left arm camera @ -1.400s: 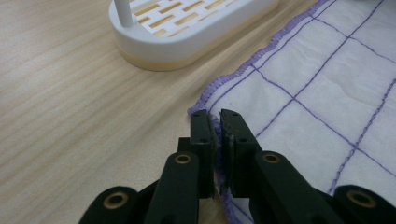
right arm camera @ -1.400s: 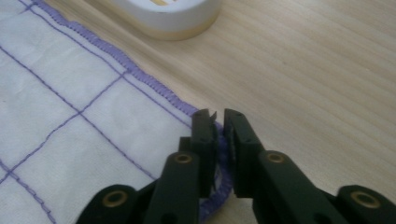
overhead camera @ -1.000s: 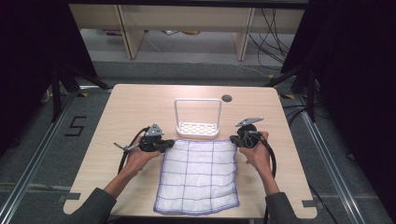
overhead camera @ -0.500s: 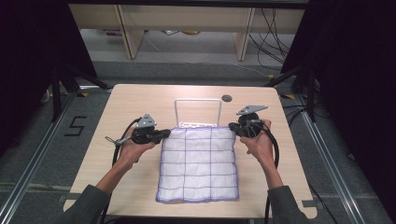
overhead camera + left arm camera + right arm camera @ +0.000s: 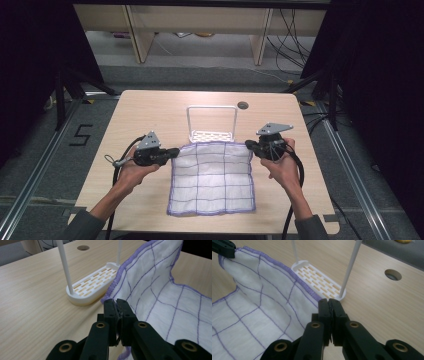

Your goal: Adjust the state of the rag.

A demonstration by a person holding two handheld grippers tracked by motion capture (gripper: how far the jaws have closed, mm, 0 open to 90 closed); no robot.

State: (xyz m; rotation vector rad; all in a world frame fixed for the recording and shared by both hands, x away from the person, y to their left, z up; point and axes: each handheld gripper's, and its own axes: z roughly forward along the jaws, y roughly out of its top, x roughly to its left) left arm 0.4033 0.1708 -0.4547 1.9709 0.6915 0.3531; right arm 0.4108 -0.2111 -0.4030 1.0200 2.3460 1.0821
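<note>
A white cloth with purple grid lines and a purple hem (image 5: 212,177) hangs stretched between my two grippers, its near edge resting on the table. My left gripper (image 5: 175,151) is shut on the cloth's far left corner (image 5: 110,298). My right gripper (image 5: 248,145) is shut on the far right corner (image 5: 318,300). Both hold the far edge lifted off the table. A white rack (image 5: 212,125) with a slotted base (image 5: 92,286) and a tall wire hoop stands just beyond the cloth's raised edge. In the right gripper view the left gripper's jaws show at the top left, on the cloth's other corner.
The wooden table (image 5: 150,112) has a round cable hole (image 5: 243,105) behind the rack at its right. Bare tabletop lies on either side of the cloth. Shelving legs and cables stand on the floor beyond the table's far edge.
Both grippers have risen and moved away from me with the cloth's far corners, lifting the far edge so it now covers part of the rack's base in the high view.
</note>
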